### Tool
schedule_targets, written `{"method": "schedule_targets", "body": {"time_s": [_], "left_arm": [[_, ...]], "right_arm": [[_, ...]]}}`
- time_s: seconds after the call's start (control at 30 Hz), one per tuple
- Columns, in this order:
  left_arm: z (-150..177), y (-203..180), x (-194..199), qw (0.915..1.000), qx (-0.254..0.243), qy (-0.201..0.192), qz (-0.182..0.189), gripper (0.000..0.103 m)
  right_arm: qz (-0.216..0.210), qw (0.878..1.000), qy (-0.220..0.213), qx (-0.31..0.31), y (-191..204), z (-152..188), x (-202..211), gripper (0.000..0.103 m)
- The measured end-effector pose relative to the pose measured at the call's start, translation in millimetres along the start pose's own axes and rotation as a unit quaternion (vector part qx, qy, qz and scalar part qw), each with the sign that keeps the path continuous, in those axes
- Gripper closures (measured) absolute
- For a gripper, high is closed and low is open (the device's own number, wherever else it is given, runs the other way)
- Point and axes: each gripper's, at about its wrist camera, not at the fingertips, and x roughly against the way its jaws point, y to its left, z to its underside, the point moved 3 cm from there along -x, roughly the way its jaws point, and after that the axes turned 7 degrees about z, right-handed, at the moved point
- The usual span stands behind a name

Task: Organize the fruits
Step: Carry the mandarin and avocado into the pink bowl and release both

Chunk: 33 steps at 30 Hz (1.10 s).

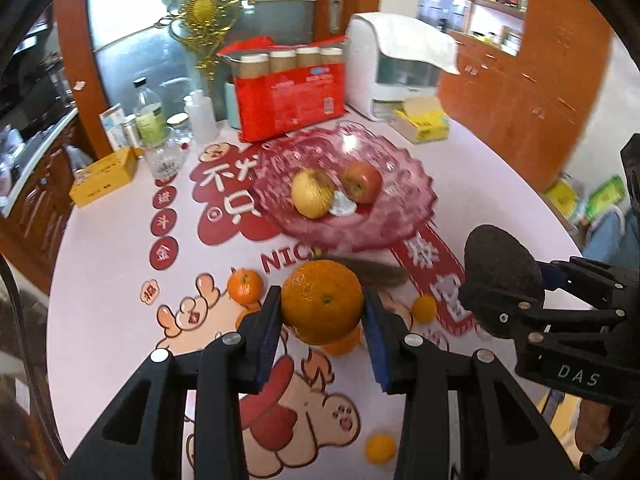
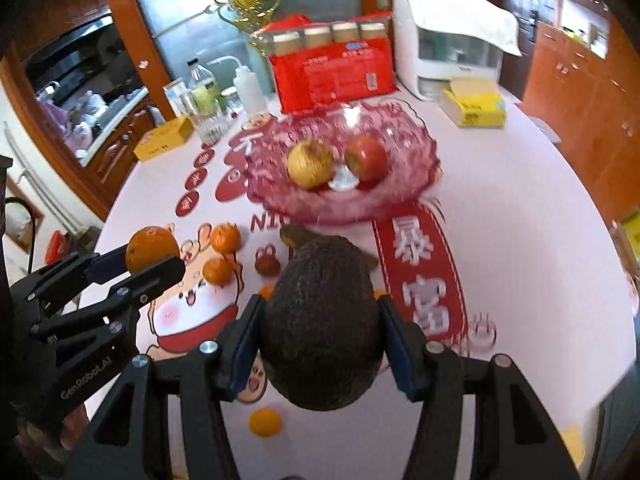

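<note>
My left gripper (image 1: 322, 304) is shut on a large orange (image 1: 322, 300) and holds it above the table, short of the pink glass fruit bowl (image 1: 400, 160). The bowl holds a yellow apple (image 1: 312, 193) and a red apple (image 1: 362, 182). My right gripper (image 2: 320, 332) is shut on a dark avocado (image 2: 322, 320), also above the table in front of the bowl (image 2: 400, 128). In the left wrist view the avocado (image 1: 502, 268) shows at the right. In the right wrist view the held orange (image 2: 152, 248) shows at the left. Small tangerines (image 1: 245, 286) (image 2: 225, 238) lie on the table.
A second dark fruit (image 1: 376, 272) lies just before the bowl. A red package (image 1: 290, 100), a white appliance (image 1: 394, 68), yellow boxes (image 1: 422, 120) (image 1: 104, 176) and bottles (image 1: 150, 116) stand behind and left of the bowl. A small tangerine (image 1: 380, 448) lies near the front.
</note>
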Motion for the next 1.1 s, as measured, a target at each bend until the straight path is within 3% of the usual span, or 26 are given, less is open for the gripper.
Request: {"method": "schedule_targets", "body": {"time_s": [0.17,0.33,0.47,0.6,0.9,1.1], "left_arm": [[-47,-10,-8,0.9978,0.039,-0.017,-0.051,0.065],[-92,-9,-23,0.9922,0.071,-0.027,-0.099,0.065],[-112,0,-46,0.9892,0.087,-0.008,-0.117,0.065],[-113,10,-82,0.9863,0.125,0.018,-0.107,0.065],[-92,-3,-168,0.9807,0.144,0.084,-0.103,0.065],[-87,-5,-197,0.9772,0.149,0.1,-0.114,0.065]], "right_arm": [[-0.03,0.998,-0.026,0.051,-32,-57,-10,0.047],[-0.029,0.993,-0.059,0.095,-54,-117,-24,0.047],[-0.015,0.99,-0.079,0.118,-63,-163,-49,0.047],[-0.002,0.988,-0.082,0.128,-61,-195,-92,0.047],[0.026,0.99,-0.029,0.136,-47,-198,-211,0.047],[0.012,0.991,-0.015,0.132,-41,-195,-238,0.046]]}}
